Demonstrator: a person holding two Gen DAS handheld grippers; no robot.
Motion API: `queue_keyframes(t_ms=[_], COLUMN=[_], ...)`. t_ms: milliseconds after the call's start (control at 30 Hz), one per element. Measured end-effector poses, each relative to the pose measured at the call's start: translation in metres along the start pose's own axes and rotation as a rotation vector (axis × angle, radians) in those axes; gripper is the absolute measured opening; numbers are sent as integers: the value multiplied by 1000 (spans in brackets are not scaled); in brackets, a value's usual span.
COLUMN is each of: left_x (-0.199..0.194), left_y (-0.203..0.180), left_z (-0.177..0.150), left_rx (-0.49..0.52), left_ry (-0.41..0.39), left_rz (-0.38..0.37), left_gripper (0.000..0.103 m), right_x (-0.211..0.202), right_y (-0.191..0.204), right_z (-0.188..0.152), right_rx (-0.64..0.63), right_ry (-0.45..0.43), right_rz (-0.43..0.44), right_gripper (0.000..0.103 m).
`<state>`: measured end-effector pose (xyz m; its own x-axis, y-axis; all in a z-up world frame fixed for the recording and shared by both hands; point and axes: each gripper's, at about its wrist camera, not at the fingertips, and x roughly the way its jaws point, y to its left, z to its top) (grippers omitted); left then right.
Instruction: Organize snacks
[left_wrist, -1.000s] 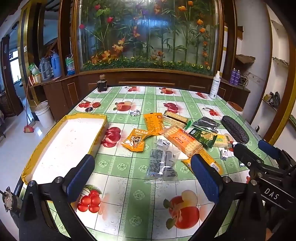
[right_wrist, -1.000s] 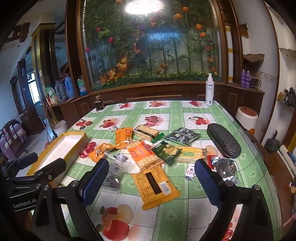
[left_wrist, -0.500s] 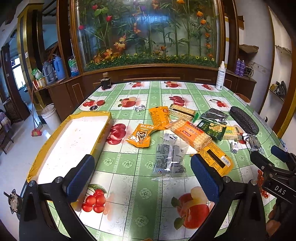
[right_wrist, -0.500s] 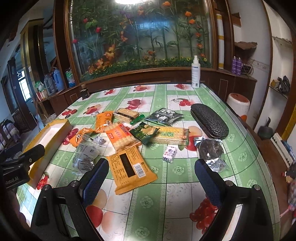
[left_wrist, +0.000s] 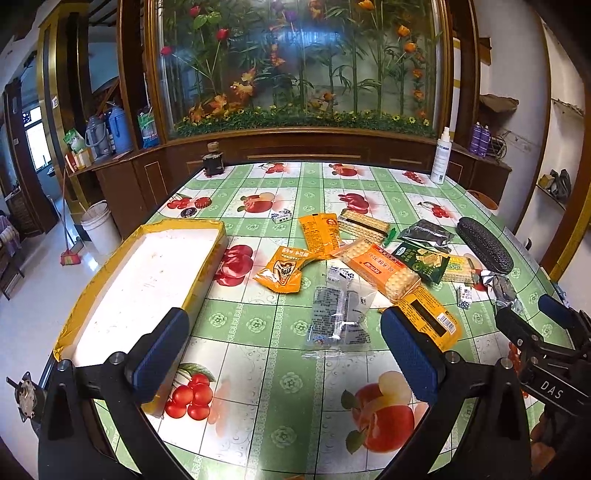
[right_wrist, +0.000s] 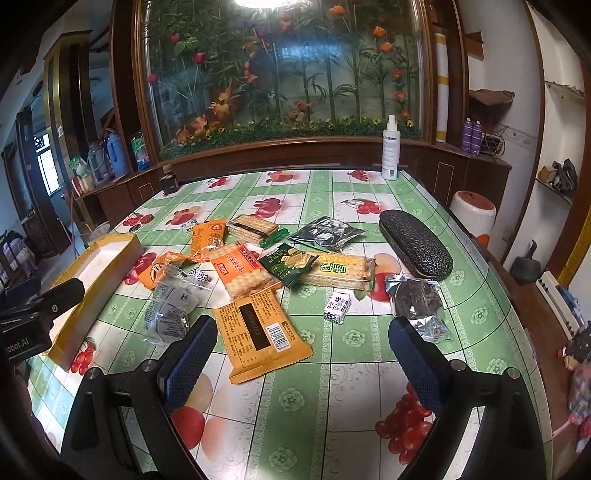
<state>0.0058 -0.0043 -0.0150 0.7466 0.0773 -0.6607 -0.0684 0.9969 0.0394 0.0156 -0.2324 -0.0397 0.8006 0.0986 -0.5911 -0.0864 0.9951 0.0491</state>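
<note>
**A:** Snacks lie loose in a heap toward the middle and right side of the table (left_wrist: 280, 435), none of them in the yellow-rimmed tray (left_wrist: 201, 273) at the left edge yet. Which one first?

**B:** I judge the clear packet (left_wrist: 340, 314) is the easy pick for the left gripper (left_wrist: 284, 354). Its jaws stand spread wide and hold nothing, and the packet sits ahead of them, lying apart from most of the pile. Come down flat, pinch across the narrow width, and lift before sliding so the film does not drag its neighbours.

**A:** And the right gripper (right_wrist: 303, 354)?

**B:** Also spread wide, nothing in it. The orange barcode packet (right_wrist: 260, 328) lies just ahead of its left finger (right_wrist: 190, 360), with its far end tucked under the orange cracker pack (right_wrist: 242, 271). Pull it toward the near edge first to free it.

**A:** Room to move?

**B:** The near part of the table is bare in both views, so there is space to work. The path leftward to the tray looks open. Watch the right edge: the foil packet (right_wrist: 419, 301) and the black case (right_wrist: 415, 243) lie close to it, and a careless sweep might push them off.
</note>
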Motion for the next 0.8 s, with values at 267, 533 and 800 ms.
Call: queue_keyframes(t_ms=[267,533,800], left_x=[-5,-2,4], left_y=[-1,4,4], left_z=[0,-1,-7], left_rx=[3,-15,-15], left_ry=[-3,-13,2], left_rz=[4,-8,-9], left_gripper=[103,103,103], right_x=[-4,-10,-8], right_y=[2,10,9], right_z=[1,4,4], right_rx=[-6,-41,-58], right_ry=[-7,-13,-10], right_rz=[-1,-85,-132], right_gripper=[96,96,96])
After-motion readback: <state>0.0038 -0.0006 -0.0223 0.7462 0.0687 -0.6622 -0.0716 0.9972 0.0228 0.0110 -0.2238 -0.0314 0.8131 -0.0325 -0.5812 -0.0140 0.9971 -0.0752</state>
